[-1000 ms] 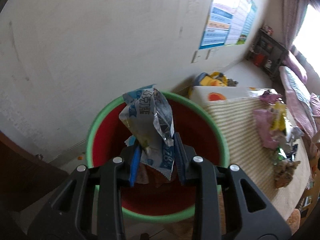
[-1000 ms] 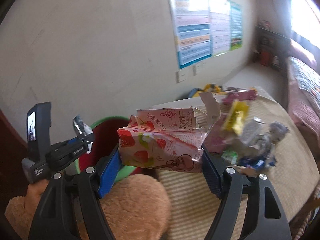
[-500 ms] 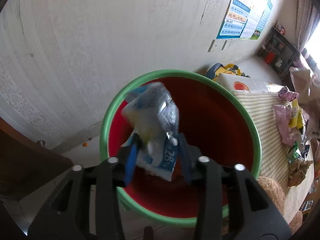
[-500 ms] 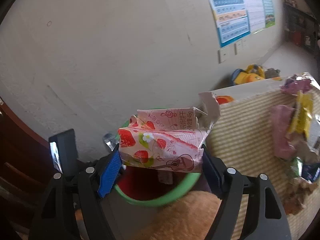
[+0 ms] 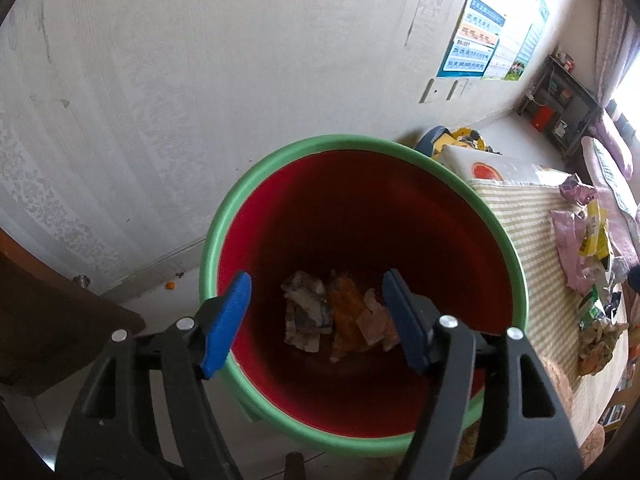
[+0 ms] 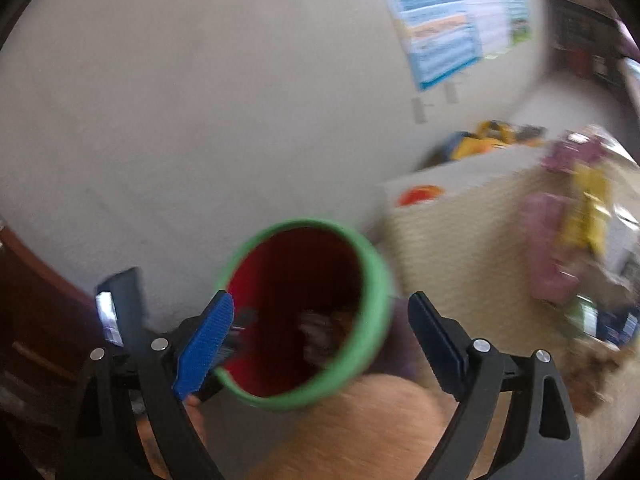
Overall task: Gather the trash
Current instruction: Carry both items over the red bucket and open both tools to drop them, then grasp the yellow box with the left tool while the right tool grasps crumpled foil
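The left gripper (image 5: 318, 318), black-framed with blue pads, stands with its jaws spread about halfway, and they have just been opening; nothing is between them. It hangs above the mouth of the round red plastic bin with a green rim (image 5: 516, 276), which fills the middle of the left wrist view. At the bottom of the bin lie crumpled wrappers (image 5: 306, 312), a silvery one to the left, an orange one (image 5: 346, 312) beside it and a pale pink scrap touching the right pad's outline. The bin's red inner wall is bare all round them.

The right gripper (image 6: 320, 330) has its jaws wide apart, having also just been opening, and holds nothing. Its view is blurred, so whether the dark shapes inside the bin (image 6: 372, 280) include a carton is hard to say. In that view the bin sits lower centre, its rim passing behind the left blue pad (image 6: 206, 344).

At the right edge of both views a cream striped tabletop (image 5: 516, 216) meets the bin's rim, with a loose heap of pink, yellow and green wrappers (image 5: 588, 248) lying further along it. A white patterned wall (image 5: 180, 80) fills the upper left, bearing a blue poster (image 5: 480, 44) at upper right. Dark wooden furniture (image 5: 44, 320) stands at the lower left, with bare floor between it and the bin.
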Demonstrator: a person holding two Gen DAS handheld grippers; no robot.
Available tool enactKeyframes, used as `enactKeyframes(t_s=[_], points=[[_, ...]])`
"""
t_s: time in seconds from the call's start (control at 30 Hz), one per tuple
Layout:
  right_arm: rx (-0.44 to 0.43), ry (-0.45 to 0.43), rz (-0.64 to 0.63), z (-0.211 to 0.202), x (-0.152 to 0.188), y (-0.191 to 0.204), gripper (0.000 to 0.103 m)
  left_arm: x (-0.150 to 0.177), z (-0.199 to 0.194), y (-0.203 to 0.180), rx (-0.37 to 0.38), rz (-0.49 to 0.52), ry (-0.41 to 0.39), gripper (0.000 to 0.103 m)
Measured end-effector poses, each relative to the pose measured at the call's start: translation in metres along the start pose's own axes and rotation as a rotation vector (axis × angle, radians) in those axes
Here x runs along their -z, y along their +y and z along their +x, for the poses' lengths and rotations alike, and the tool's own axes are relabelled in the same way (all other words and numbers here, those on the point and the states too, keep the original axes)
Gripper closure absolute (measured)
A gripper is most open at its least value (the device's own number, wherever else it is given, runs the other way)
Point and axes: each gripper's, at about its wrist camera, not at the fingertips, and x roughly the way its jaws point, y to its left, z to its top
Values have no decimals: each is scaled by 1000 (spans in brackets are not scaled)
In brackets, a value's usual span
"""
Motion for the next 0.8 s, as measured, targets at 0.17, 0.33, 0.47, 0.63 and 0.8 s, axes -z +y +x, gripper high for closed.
enactKeyframes(t_s=[0.17, 0.33, 0.47, 0.63, 0.8], points=[[305, -69, 72, -42, 18, -78, 17, -2, -9, -14, 12, 23, -16, 33], [418, -41, 242, -57, 41, -149, 17, 0, -21, -39, 36, 66, -32, 32], [357, 19, 297, -36, 51, -174, 18, 5, -37, -70, 72, 143, -49, 32], [212, 64, 336, -22, 66, -188, 66, 12, -55, -106, 120, 212, -57, 30], [157, -22, 348, -61, 76, -187, 75, 18, -65, -152, 177, 294, -65, 30]])
